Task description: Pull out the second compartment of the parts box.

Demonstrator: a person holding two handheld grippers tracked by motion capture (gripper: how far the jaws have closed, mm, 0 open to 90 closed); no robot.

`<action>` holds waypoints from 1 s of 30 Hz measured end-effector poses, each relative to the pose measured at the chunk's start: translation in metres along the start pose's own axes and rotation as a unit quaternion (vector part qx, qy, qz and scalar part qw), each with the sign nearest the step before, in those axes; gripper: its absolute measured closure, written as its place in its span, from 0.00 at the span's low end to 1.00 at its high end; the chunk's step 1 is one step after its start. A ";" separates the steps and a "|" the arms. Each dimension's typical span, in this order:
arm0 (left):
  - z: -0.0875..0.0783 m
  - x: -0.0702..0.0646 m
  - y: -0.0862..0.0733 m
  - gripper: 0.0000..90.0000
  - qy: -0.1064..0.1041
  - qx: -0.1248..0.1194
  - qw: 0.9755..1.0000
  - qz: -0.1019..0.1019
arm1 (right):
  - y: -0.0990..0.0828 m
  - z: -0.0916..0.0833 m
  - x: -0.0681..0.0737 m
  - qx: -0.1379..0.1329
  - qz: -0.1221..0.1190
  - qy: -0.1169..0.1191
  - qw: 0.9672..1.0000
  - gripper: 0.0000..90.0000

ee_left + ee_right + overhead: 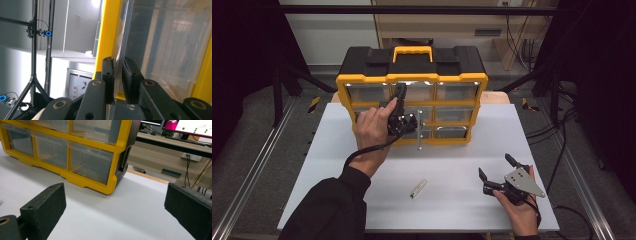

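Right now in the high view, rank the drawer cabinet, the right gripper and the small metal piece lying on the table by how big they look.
1. Drawer cabinet, by far the largest.
2. Right gripper, much smaller, though it sits nearer the camera.
3. Metal piece, the smallest, a short sliver on the table.

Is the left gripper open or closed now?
Closed: the left gripper pinches the clear front edge of a drawer in the yellow cabinet.

floor: grey mat (257, 120) | wall: pale (332, 30) | cabinet: beige (437, 22)
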State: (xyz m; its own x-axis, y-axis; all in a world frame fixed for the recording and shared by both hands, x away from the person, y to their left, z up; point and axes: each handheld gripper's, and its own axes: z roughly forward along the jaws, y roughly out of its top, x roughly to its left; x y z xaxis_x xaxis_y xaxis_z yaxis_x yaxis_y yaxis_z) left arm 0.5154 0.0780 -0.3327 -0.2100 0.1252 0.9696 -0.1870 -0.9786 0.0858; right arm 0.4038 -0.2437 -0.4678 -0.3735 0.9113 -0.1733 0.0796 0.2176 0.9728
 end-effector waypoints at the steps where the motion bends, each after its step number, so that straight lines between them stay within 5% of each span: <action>1: 0.000 0.000 0.000 0.89 0.000 0.000 1.000 0.000 | 0.000 0.000 0.000 0.000 0.000 0.000 1.000 0.04; 30: -0.021 0.004 0.004 0.90 0.003 -0.005 1.000 0.002 | 0.000 0.000 -0.001 0.000 -0.005 0.001 1.000 0.04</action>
State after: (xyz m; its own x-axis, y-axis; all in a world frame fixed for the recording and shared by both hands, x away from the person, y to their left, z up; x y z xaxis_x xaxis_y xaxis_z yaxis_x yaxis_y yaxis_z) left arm 0.4937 0.0776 -0.3333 -0.2160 0.1231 0.9686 -0.1961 -0.9773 0.0805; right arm 0.4039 -0.2447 -0.4672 -0.3768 0.9082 -0.1819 0.0755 0.2258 0.9712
